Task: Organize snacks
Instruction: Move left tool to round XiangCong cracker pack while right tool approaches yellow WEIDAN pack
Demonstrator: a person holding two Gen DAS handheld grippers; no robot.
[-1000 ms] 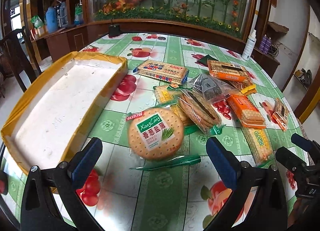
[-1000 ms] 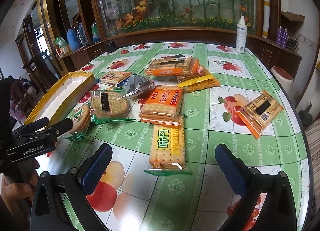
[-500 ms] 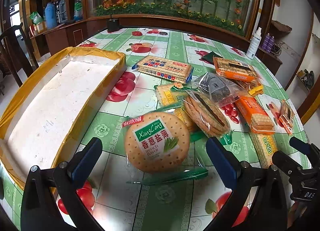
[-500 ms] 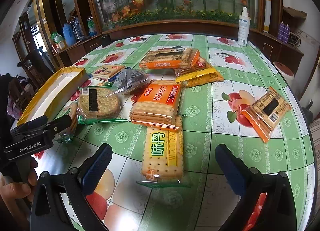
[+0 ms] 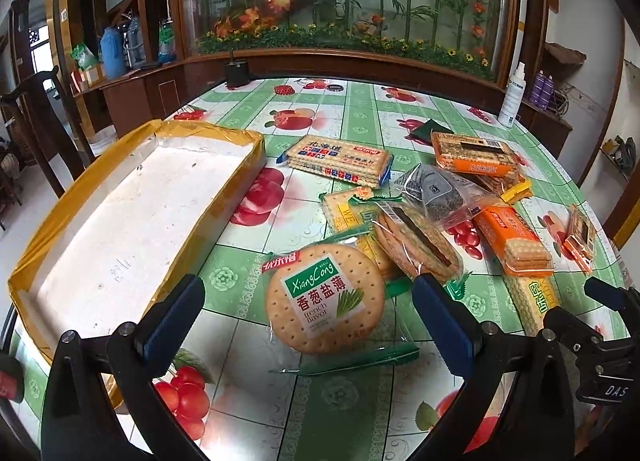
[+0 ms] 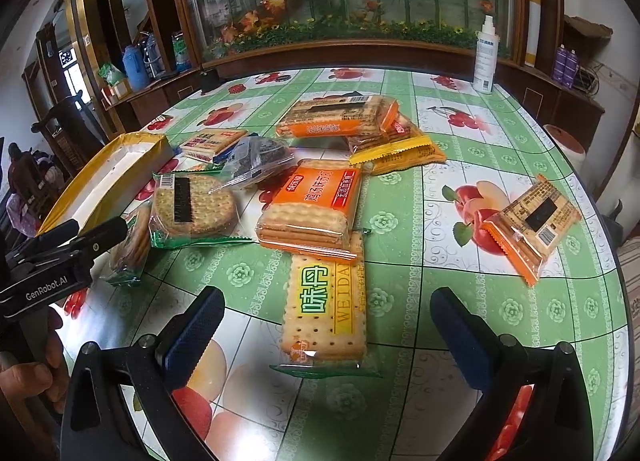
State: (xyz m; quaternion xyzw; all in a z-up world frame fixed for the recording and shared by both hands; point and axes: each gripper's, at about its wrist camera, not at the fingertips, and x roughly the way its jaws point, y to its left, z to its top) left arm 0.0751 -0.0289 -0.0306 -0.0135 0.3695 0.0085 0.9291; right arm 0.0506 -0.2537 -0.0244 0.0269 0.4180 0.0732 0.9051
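Left wrist view shows the table (image 5: 336, 413) with its glossy fruit cloth, and on its left part the long tray (image 5: 132, 217), white inside with yellow walls and nothing in it. The snacks lie in a loose heap to the right of the tray, some overlapping.

The left gripper (image 5: 308, 321) stands wide apart and holds nothing; the round pack (image 5: 325, 298) of crackers lies flat between its pads. I judge this pack light, and the crackers inside brittle, so a hard squeeze can break them. The film looks smooth and probably slippery. A grip across the stiff stack should hold better than one on the loose green seal at the end.

The right gripper (image 6: 325, 331) is also wide and holds nothing, with the WEIDA pack (image 6: 324, 309) between its pads. The far end of this pack lies under the orange pack (image 6: 314, 207), so a lift may drag that one along. It looks thin, light and fragile too; its long sides seem the best place to pinch.
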